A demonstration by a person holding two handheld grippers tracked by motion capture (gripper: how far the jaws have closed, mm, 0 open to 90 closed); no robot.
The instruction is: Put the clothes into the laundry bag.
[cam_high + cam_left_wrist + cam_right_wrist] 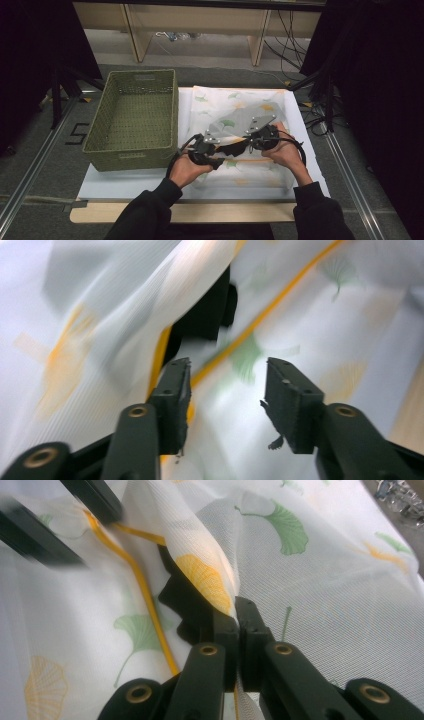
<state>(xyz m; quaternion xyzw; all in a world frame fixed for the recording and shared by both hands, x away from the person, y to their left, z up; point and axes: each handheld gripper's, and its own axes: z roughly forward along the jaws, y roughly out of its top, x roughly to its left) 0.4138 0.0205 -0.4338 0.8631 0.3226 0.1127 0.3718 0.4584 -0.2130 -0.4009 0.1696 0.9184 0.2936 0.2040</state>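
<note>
A white cloth (pixel 235 102) printed with green and orange ginkgo leaves and an orange stripe lies partly folded on the white table pad (pixel 125 182). My right gripper (pixel 252 141) is shut on a raised fold of the cloth (pixel 210 575), pinching its edge between the jaws (pixel 239 610). My left gripper (pixel 217 159) sits just left of it, open, its jaws apart over the cloth (pixel 240 405) with nothing between them (pixel 227 385). The left gripper's dark jaws appear blurred at the top left of the right gripper view (pixel 60 520).
A green woven basket (pixel 135 117) stands empty on the left part of the table, close beside the cloth. The wooden table edge (pixel 200 212) runs along the front. Cables (pixel 320 115) lie on the floor at the right, and wooden shelf legs (pixel 137 35) stand behind.
</note>
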